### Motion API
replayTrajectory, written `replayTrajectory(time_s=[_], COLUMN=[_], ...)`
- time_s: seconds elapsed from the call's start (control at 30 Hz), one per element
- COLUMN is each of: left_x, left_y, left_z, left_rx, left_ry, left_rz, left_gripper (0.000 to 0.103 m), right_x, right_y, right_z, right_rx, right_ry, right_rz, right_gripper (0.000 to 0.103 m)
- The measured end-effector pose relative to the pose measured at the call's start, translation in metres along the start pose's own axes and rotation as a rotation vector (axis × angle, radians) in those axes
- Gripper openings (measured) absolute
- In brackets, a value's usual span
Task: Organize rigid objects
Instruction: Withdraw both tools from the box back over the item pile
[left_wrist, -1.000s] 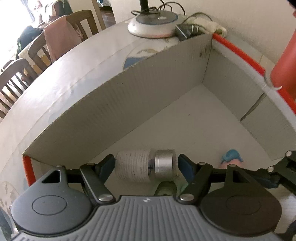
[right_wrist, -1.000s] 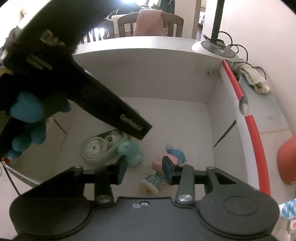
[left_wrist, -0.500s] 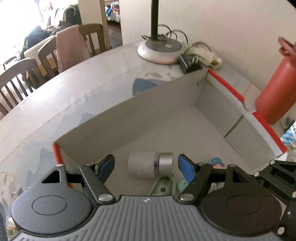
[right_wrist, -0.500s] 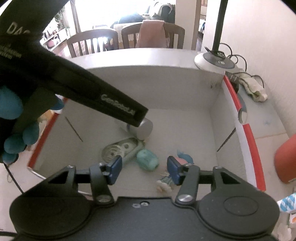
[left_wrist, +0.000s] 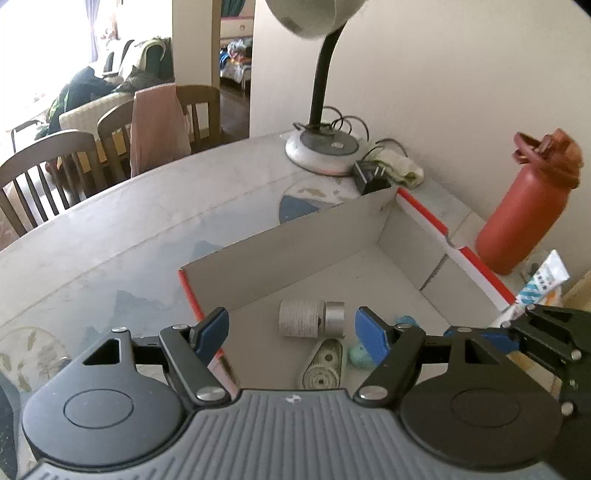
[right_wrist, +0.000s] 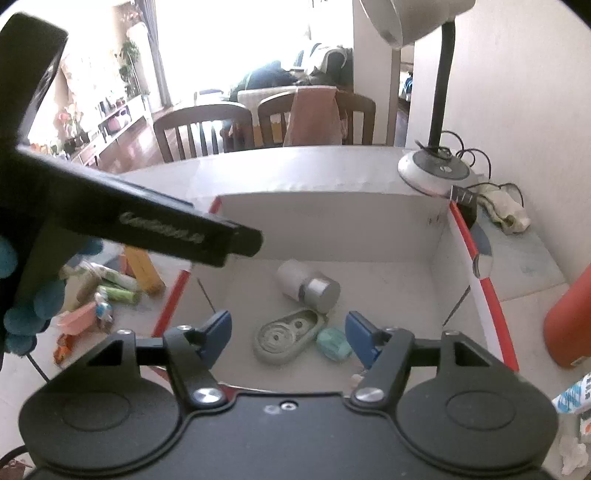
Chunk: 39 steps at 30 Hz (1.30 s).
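**Both grippers up above the box, nothing between their pads**

The cardboard box sits on the table with its red-edged rim on the right and another red edge on the left. Its far half is bare floor. A red water bottle stands just outside the right wall, and a desk lamp base sits beyond the far corner.

Inside, near the front, lie a white roll with a metal cap, a grey oval gear housing and a teal soap-like piece; housing and teal piece touch.

The left gripper has its blue pads set wide apart over the roll, holding nothing. The right gripper is opening, pads clear of the items below.

Only the right wrist view shows the loose pile of tubes and packets on the table left of the box, and the left gripper's black body with blue-gloved fingers. Only the left wrist view shows a striped tube beside the bottle.

Compared with a second ago, both cameras sit higher: the box looks smaller, the lamp shade now shows, and the small figurine formerly between the right pads is almost hidden.
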<state>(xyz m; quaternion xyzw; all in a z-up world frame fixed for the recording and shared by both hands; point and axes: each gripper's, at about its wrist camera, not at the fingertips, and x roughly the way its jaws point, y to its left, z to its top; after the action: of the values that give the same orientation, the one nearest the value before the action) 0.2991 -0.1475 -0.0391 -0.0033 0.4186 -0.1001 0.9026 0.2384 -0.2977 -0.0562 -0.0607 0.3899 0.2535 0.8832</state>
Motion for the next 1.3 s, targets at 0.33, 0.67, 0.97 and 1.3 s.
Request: replayTrajectory(time_s=[0.33,0.67,0.97,1.3], left_x=[-0.053,-0.100,-0.133,-0.147], left_y=[0.025,0.074,0.124,0.168], left_z=[-0.030,-0.070,-0.104,-0.132], left_rx=[-0.041,-0.121,-0.195,-0.271], left_ry=[-0.069,-0.111,-0.133,-0.144], left_rz=[-0.013,0.021,0.068,0.093], left_gripper=[0.078,0.083,0.085,0.102], right_x=[-0.024,-0.028,-0.015,0.003], right_y=[0.020,0.055,0.099,0.152], right_z=[-0.003,-0.003,-0.007,-0.016], right_rx=[0.034,0.045,-0.041,-0.123], right_ry=[-0.069,-0.127,-0.117,-0.062], right_rz=[0.034,0.099,0.174,0.244], right_gripper=[0.082,0.097,0.097,0.097])
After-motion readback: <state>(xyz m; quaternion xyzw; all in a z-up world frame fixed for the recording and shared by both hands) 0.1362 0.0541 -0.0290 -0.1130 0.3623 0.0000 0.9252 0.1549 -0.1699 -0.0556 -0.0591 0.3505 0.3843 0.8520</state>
